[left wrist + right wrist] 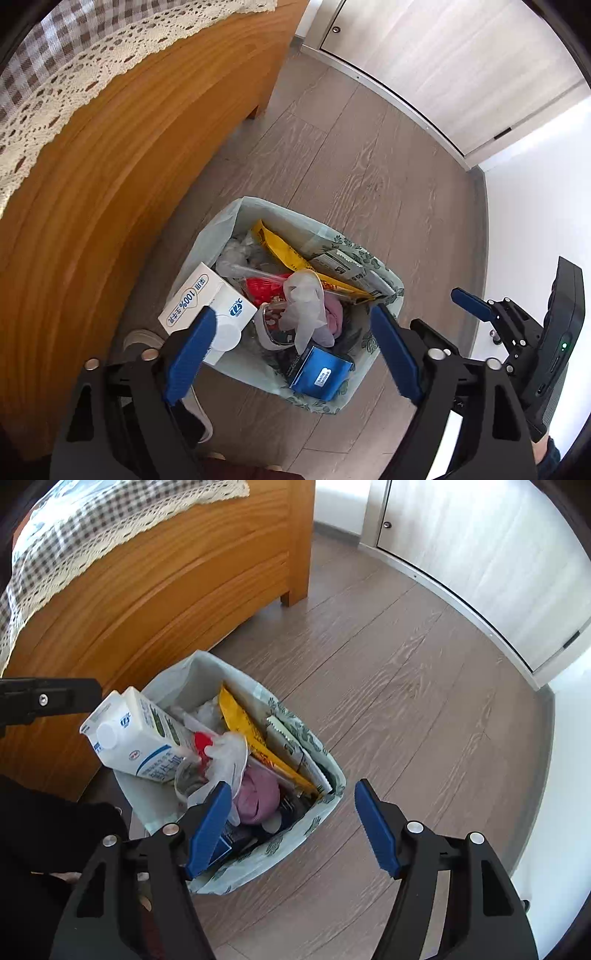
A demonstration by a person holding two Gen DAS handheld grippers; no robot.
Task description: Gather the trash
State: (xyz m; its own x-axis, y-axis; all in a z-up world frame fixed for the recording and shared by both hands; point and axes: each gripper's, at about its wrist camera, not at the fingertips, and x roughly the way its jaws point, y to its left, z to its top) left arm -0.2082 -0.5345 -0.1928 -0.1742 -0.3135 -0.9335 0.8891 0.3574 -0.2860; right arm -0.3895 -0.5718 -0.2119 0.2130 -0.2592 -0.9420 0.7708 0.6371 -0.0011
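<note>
A small bin lined with a pale green patterned bag (384,277) (325,760) stands on the floor, full of trash. A white milk carton (199,299) (136,734) sticks out at its left side. Inside lie a yellow wrapper (284,251) (251,734), a white plastic glove (306,306) (229,753), a pink wad (255,797) and a blue packet (321,373). My left gripper (295,325) is open above the bin, empty. My right gripper (291,805) is open over the bin's right rim, empty. The right gripper also shows in the left wrist view (480,306).
A wooden bed frame (129,155) (166,583) with a checked, lace-edged cover (74,62) stands left of the bin. Wood-look floor (332,147) (406,683) spreads to the right. White closet doors (443,62) (480,546) and a white wall (535,203) close the far side.
</note>
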